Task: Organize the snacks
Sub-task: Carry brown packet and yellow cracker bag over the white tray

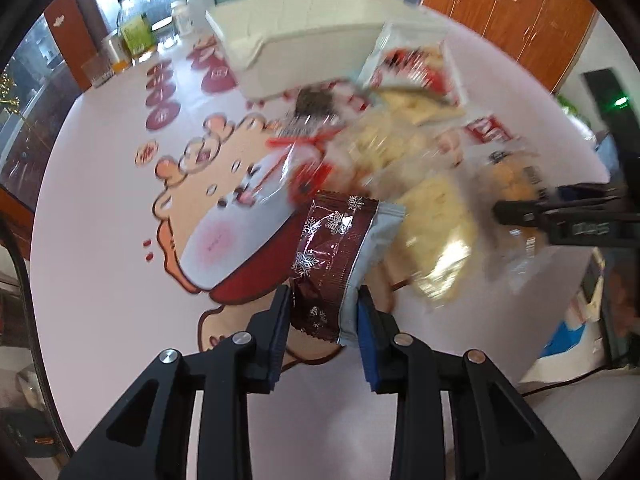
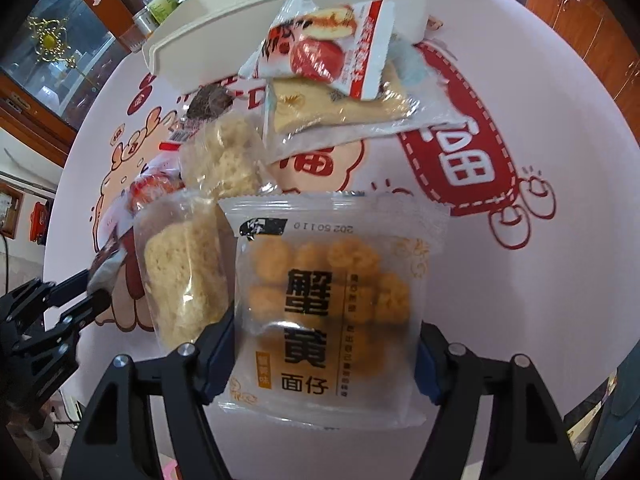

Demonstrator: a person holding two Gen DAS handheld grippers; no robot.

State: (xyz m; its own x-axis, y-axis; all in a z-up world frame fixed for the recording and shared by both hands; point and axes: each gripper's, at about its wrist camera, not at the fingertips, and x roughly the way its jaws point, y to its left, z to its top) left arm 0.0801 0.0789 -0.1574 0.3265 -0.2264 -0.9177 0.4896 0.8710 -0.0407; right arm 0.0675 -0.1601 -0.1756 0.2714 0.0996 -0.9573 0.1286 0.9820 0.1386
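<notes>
Left wrist: left gripper (image 1: 324,320) clamps crinkly maroon foil packet (image 1: 334,256); right gripper (image 2: 324,352) astride clear pouch (image 2: 332,308)

Maroon snowflake-patterned packet (image 1: 332,256); clear packet (image 2: 332,304) of orange puffs.

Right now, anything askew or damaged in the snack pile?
No damage visible. The snacks lie in a loose overlapping heap in front of the white bin; the red-and-white packet leans tilted against its wall.

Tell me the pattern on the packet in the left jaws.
Dark red packet with silver snowflakes and a grey edge; left wrist view shows it best.
</notes>
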